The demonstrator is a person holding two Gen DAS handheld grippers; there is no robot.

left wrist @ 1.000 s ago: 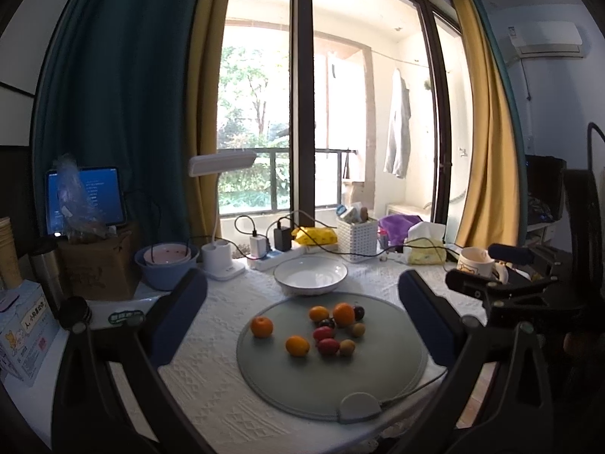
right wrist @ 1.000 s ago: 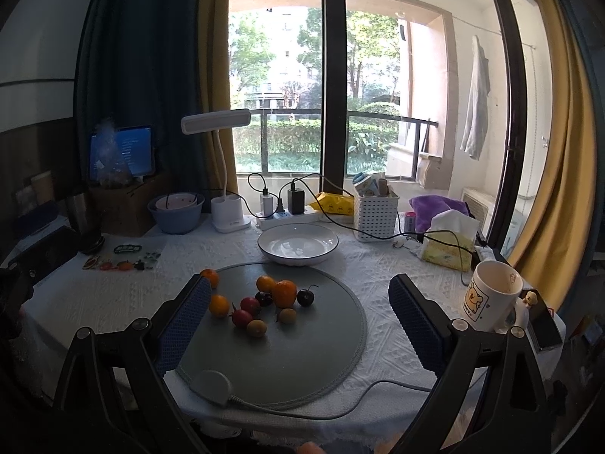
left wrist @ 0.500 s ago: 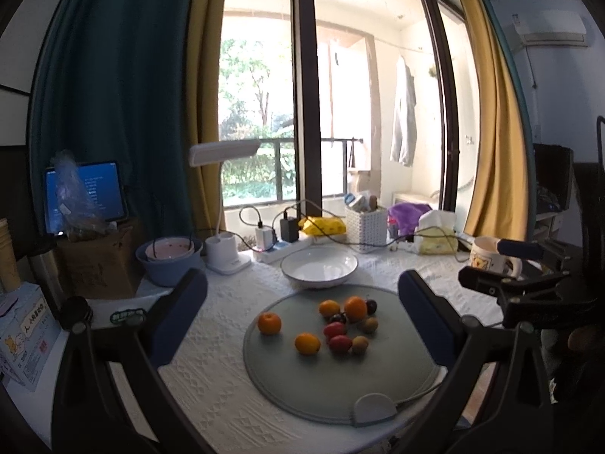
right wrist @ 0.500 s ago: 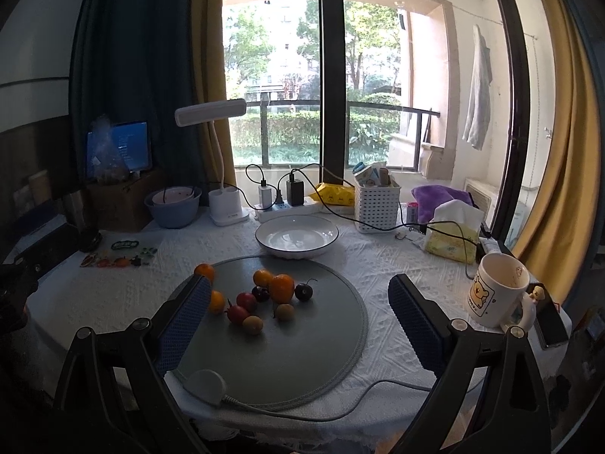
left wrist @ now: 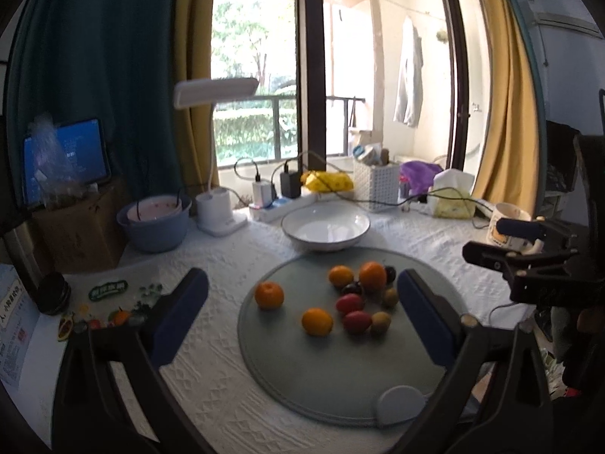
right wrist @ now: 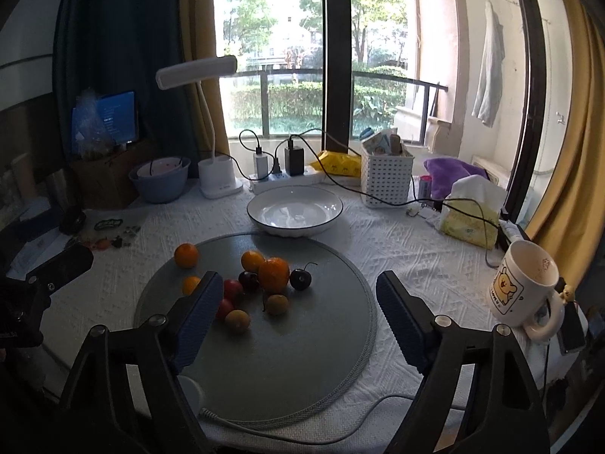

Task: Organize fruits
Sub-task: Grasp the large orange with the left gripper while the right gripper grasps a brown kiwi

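On the round grey mat [right wrist: 302, 359] in the middle of the table [right wrist: 397, 246] lie the fruits: four oranges [right wrist: 273, 274], two red plums [left wrist: 356, 321], two dark cherries [right wrist: 300, 279] and two small brownish fruits [right wrist: 277, 303], all loose. One white bowl [right wrist: 295, 210] sits empty just beyond the mat. One mug [right wrist: 523, 289] stands at the right edge. The left tongs [left wrist: 302, 302] and the right tongs [right wrist: 295, 310] hang over the mat, jaws apart and just narrowing a touch, nothing gripped by either.
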